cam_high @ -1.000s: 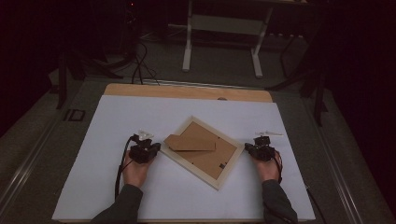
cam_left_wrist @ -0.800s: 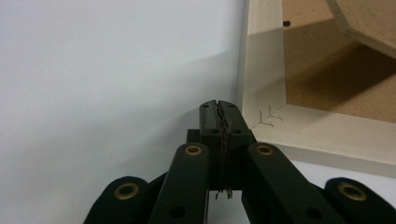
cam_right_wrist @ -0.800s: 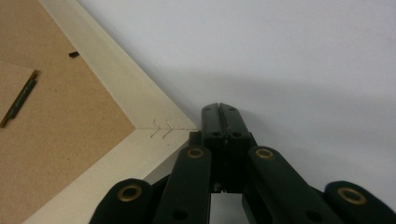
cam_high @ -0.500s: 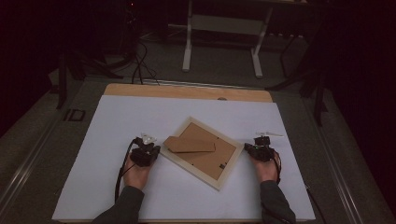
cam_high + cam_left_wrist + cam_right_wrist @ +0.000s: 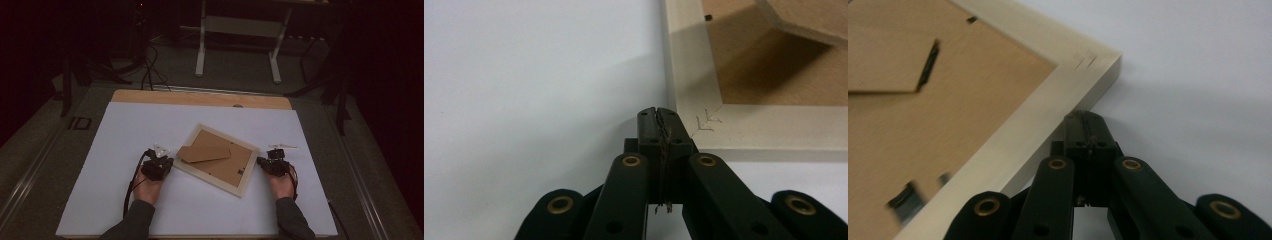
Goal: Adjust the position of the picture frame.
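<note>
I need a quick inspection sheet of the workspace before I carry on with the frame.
Surface: white sheet over a wooden table, bare wood strip along the far edge.
Job's things: pale wooden picture frame lying face down, turned at an angle; its brown stand flap lifted.
Clutter: nothing seen.
Grippers: left gripper shut, at the frame's corner; right gripper shut, against the frame's opposite edge near a corner.
Cables: black cable trailing along the left hand.
Surroundings: dark room, white stand legs and floor cables beyond the table.
</note>
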The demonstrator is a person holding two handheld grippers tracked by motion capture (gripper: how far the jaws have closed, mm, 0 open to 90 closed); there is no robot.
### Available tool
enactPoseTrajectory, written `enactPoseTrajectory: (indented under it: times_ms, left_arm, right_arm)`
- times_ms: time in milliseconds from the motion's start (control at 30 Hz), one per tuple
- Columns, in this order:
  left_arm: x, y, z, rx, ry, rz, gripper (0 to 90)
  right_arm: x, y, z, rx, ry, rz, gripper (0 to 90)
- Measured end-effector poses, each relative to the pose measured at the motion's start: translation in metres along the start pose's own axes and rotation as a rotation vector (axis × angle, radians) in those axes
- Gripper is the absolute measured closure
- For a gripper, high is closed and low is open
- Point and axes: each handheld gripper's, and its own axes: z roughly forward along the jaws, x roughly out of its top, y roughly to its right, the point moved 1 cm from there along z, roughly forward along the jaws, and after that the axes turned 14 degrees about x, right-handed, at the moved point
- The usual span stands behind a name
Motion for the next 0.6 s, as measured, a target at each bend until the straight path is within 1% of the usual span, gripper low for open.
enactPoseTrajectory:
  times_ms: [33,167,400,433,533,600]
  left_arm:
    - [0.000,0.000,0.000,-0.002,0.001,-0.007,90.0]
    - [-0.002,0.001,-0.002,-0.010,-0.001,-0.010,90.0]
    - [-0.005,0.010,-0.008,-0.009,-0.006,0.015,90.0]
    - [-0.006,0.011,-0.009,-0.011,-0.007,0.013,90.0]
    - [-0.007,0.015,-0.013,-0.017,-0.017,0.031,90.0]
    - [-0.009,0.016,-0.016,-0.025,-0.022,0.024,90.0]
  right_arm:
    - [0.000,-0.001,0.001,0.002,0.000,0.000,90.0]
    - [0.001,-0.002,0.002,0.006,-0.008,-0.005,90.0]
    - [0.002,-0.003,0.003,0.014,-0.015,-0.013,90.0]
    - [0.002,-0.003,0.003,0.014,-0.015,-0.015,90.0]
    - [0.002,-0.004,0.004,0.017,-0.016,-0.021,90.0]
    - [0.002,-0.005,0.004,0.020,-0.019,-0.021,90.0]
